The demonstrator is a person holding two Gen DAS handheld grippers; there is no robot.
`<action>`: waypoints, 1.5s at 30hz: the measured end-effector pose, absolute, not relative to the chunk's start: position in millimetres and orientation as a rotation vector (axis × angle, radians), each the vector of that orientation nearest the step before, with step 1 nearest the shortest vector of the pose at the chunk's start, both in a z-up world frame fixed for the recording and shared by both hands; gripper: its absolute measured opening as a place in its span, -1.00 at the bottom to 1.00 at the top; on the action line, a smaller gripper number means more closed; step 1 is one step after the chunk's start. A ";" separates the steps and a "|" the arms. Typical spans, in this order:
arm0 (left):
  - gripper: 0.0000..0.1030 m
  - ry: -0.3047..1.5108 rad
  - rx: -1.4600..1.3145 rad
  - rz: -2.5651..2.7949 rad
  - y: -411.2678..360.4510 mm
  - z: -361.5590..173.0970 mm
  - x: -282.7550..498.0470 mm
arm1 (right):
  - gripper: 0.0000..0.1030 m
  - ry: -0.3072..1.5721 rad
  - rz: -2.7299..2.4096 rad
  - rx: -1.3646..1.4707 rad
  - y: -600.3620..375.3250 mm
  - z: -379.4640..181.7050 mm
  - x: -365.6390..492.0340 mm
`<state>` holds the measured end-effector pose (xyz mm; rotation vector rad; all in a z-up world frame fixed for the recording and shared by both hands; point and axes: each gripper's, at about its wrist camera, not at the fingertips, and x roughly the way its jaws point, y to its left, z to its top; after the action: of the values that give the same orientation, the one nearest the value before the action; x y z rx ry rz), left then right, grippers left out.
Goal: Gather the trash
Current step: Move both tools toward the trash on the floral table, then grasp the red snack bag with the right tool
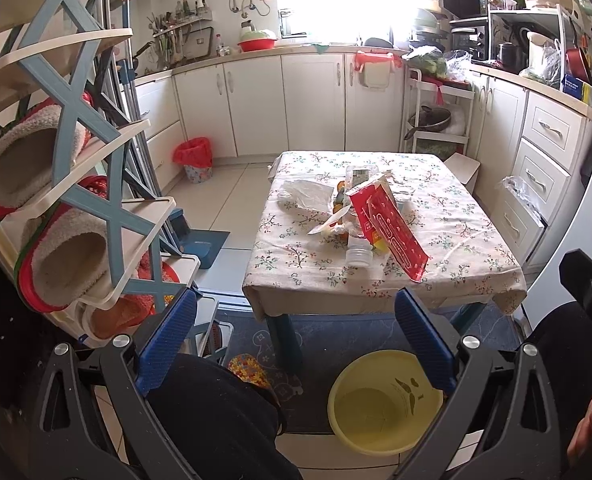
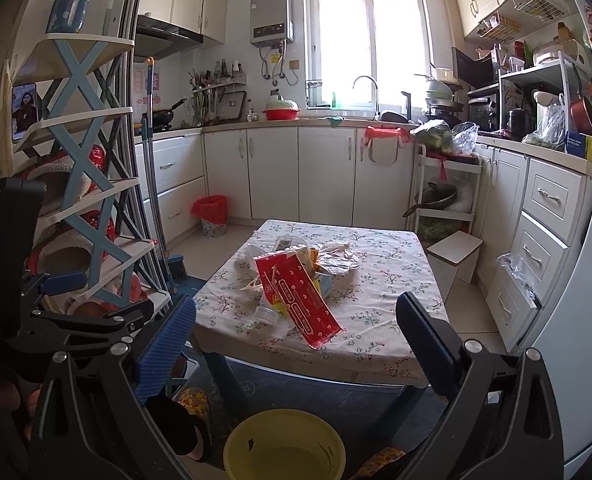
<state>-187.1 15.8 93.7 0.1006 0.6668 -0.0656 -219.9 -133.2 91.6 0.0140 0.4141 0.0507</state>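
Note:
A heap of trash lies on the low table with a floral cloth (image 1: 448,248) (image 2: 380,308): a long red wrapper (image 1: 388,228) (image 2: 300,300), a clear plastic bottle (image 1: 358,246) (image 2: 265,312), a crumpled white plastic bag (image 1: 304,196) (image 2: 338,258) and small food scraps. A yellow basin (image 1: 380,404) (image 2: 283,448) stands on the floor in front of the table. My left gripper (image 1: 296,340) and right gripper (image 2: 300,344) are both open and empty, held short of the table's near edge, above the basin.
A shoe rack (image 1: 75,184) (image 2: 91,184) with slippers stands close on the left. A red-lined waste bin (image 1: 193,158) (image 2: 213,214) sits by the far cabinets. A small white stool (image 2: 454,256) and drawers (image 1: 536,176) flank the table's right. A dustpan (image 1: 201,244) lies on the floor.

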 end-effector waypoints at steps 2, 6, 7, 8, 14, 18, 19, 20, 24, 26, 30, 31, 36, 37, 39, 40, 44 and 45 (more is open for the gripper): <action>0.85 0.667 0.102 -0.065 15.7 93.7 -187.0 | 0.86 0.413 0.051 0.015 -133.2 91.4 -219.2; 0.85 0.679 0.101 -0.065 15.3 89.9 -182.7 | 0.86 0.414 0.055 0.012 -131.8 91.5 -215.0; 0.85 0.680 0.102 -0.065 15.5 88.7 -182.4 | 0.86 0.414 0.057 0.012 -131.4 91.3 -213.5; 0.85 0.682 0.102 -0.064 15.1 88.3 -181.2 | 0.86 0.415 0.058 0.012 -131.1 90.8 -212.8; 0.85 0.692 0.104 -0.060 14.1 84.5 -172.6 | 0.86 0.429 0.073 0.006 -128.6 85.5 -200.8; 0.85 0.702 0.103 -0.056 15.2 82.1 -160.9 | 0.86 0.437 0.081 -0.005 -127.7 80.8 -187.2; 0.85 0.705 0.100 -0.056 16.0 80.7 -157.5 | 0.86 0.440 0.083 -0.008 -127.8 79.0 -181.7; 0.85 0.708 0.097 -0.055 16.7 79.1 -153.9 | 0.86 0.444 0.085 -0.010 -128.3 77.2 -176.5; 0.85 0.724 0.087 -0.048 21.3 73.5 -136.8 | 0.86 0.470 0.092 -0.010 -132.2 66.2 -152.3; 0.85 0.734 0.080 -0.044 23.4 69.5 -127.9 | 0.86 0.493 0.094 -0.013 -134.1 58.9 -137.2; 0.85 0.761 0.062 -0.041 26.8 58.0 -106.8 | 0.86 0.562 0.106 -0.050 -135.4 37.9 -100.2; 0.85 0.766 0.062 -0.040 26.9 55.4 -101.8 | 0.86 0.578 0.111 -0.060 -135.2 32.5 -92.7; 0.85 0.785 0.063 -0.034 26.7 43.1 -80.1 | 0.86 0.678 0.138 -0.141 -127.1 -3.3 -47.4; 0.85 0.791 0.063 -0.033 26.8 39.8 -75.8 | 0.86 0.698 0.142 -0.150 -125.3 -9.6 -39.6; 0.85 0.802 0.064 -0.032 25.9 34.9 -70.5 | 0.86 0.753 0.149 -0.171 -124.5 -23.8 -18.6; 0.85 0.806 0.065 -0.032 25.4 32.9 -68.7 | 0.86 0.772 0.146 -0.179 -125.3 -28.3 -10.4; 0.85 0.823 0.064 -0.029 26.0 25.1 -62.5 | 0.86 0.884 0.191 -0.155 -137.6 -48.2 16.5; 0.85 0.826 0.064 -0.027 26.6 22.5 -62.7 | 0.84 0.903 0.209 -0.144 -140.8 -51.3 19.8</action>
<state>-62.7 26.6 22.5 0.0641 0.8257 -0.0268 19.8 -140.8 -51.3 -0.1439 0.9032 0.2087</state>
